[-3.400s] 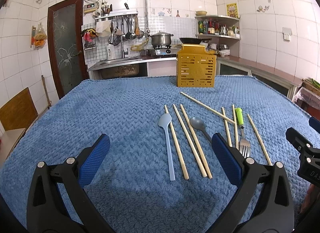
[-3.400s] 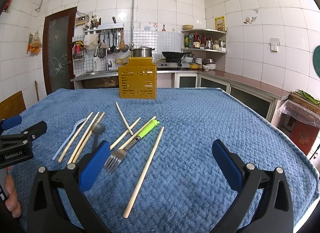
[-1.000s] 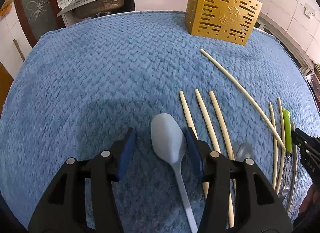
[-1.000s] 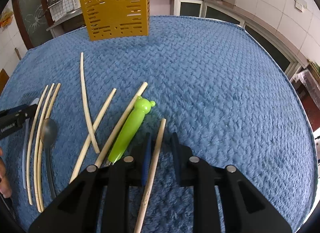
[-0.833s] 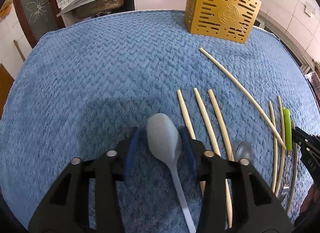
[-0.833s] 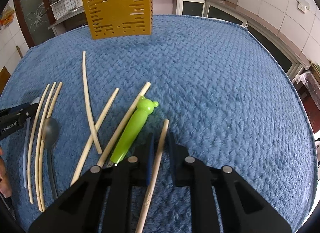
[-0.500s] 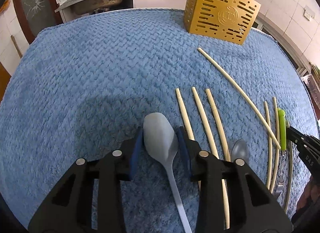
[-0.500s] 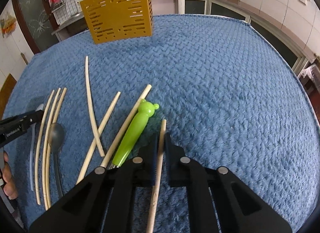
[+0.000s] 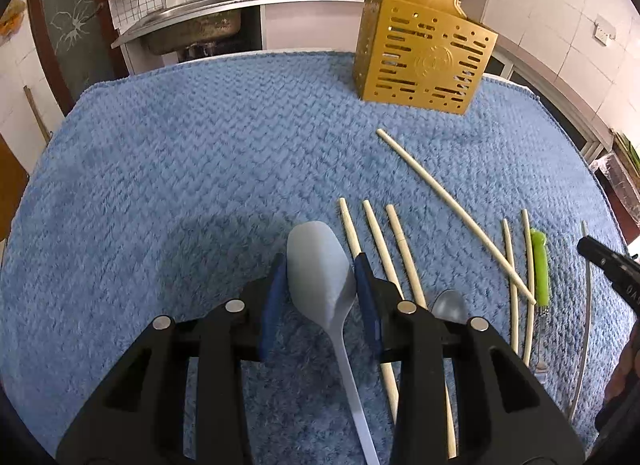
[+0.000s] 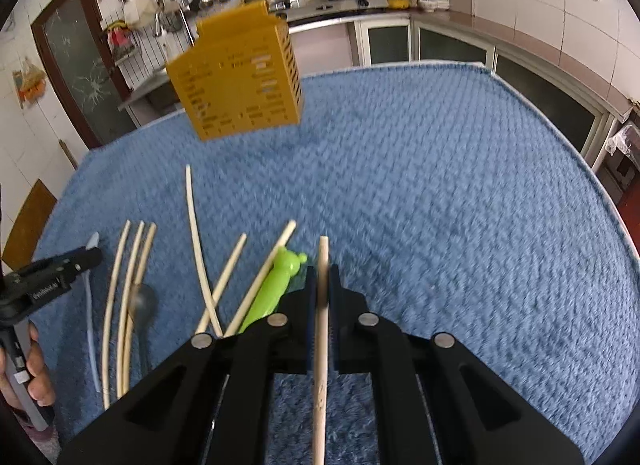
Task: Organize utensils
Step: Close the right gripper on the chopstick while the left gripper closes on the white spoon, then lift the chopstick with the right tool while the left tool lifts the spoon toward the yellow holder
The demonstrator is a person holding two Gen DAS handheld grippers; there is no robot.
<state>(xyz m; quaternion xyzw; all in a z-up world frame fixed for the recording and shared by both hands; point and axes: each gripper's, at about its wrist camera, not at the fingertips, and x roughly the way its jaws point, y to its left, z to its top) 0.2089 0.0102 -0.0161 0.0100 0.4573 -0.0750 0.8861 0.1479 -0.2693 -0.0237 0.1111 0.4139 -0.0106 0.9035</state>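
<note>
Between the left gripper's (image 9: 320, 285) half-closed pads, pale blue spoon (image 9: 320, 265) clamped by its bowl; between the right gripper's (image 10: 322, 285) nearly shut pads, chopstick (image 10: 321, 329) pinched; pickup step, next probably carrying both to the yellow holder (image 9: 424, 61).

Blue waffle-textured cloth (image 9: 200, 169), yellow slotted caddy (image 9: 424, 61), pale grey-blue spoon (image 9: 320, 265) — and a green-handled fork (image 10: 276, 289).

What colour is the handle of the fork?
Bright green, the fork handle shows best in the right wrist view.
</note>
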